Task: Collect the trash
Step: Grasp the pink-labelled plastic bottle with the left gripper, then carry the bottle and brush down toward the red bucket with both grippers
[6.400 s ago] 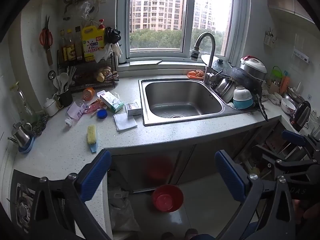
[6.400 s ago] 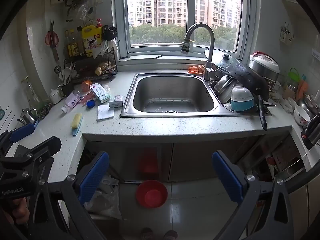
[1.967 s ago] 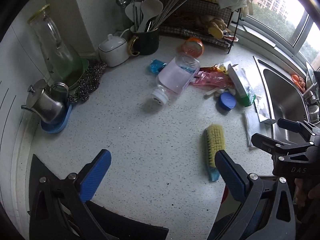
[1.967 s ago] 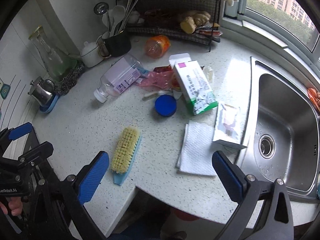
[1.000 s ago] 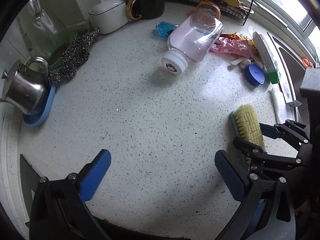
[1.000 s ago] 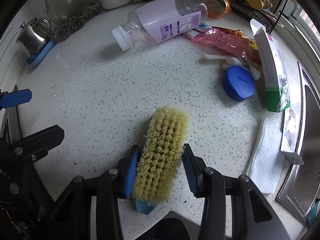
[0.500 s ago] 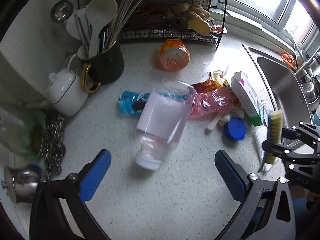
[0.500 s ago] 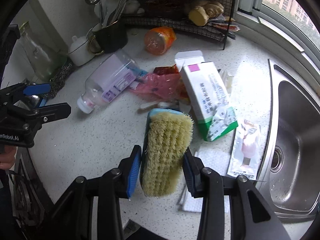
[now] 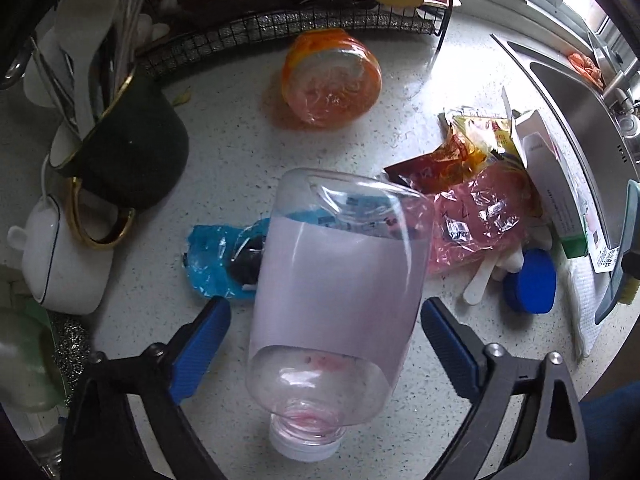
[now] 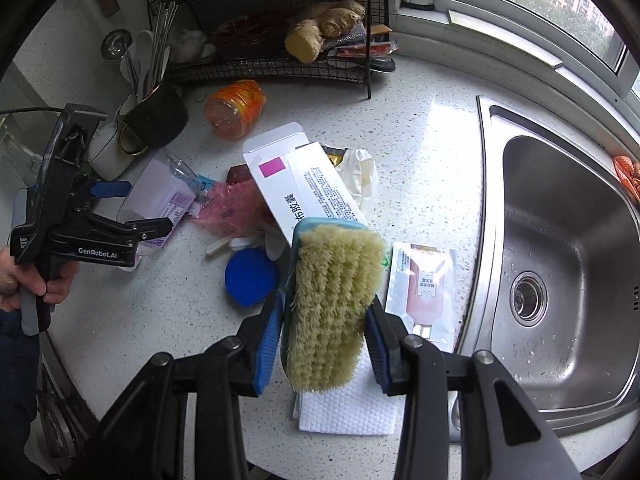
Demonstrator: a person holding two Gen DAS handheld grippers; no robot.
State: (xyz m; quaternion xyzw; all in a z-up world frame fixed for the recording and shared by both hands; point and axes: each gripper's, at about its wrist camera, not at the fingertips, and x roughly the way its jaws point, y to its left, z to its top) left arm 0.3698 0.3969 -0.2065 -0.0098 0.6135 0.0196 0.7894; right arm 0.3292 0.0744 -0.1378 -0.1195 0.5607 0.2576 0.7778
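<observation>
1. Speckled white desk [image 9: 224, 152] fills our left wrist view, littered under a wire rack [image 9: 280, 20]. Our left gripper [image 9: 324, 320] straddles the clear bottle [image 9: 340, 280] with the pale lilac label, cap toward us; the jaws are closing, yet both blue pads stand clear of the bottle's sides. Beyond the jaws lie an orange jar [image 9: 330, 76] and a pink wrapper [image 9: 476, 220]; a blue lid [image 9: 530, 286] sits right of the right pad.

2. From the right wrist view, the same desk runs to a steel sink [image 10: 560, 260] right of the jaws. Our right gripper [image 10: 326, 332] is clamped on the scrubbing brush [image 10: 332, 304], bristles facing us, lifted above a white cloth [image 10: 344, 412]. A long white carton [image 10: 304, 192] lies beyond the jaws.

3. We judge the bottle's slick, rounded wall the main risk: a squeeze off its middle could roll it away or crumple it. Carrying the brush low could also sweep the carton or lid aside.
</observation>
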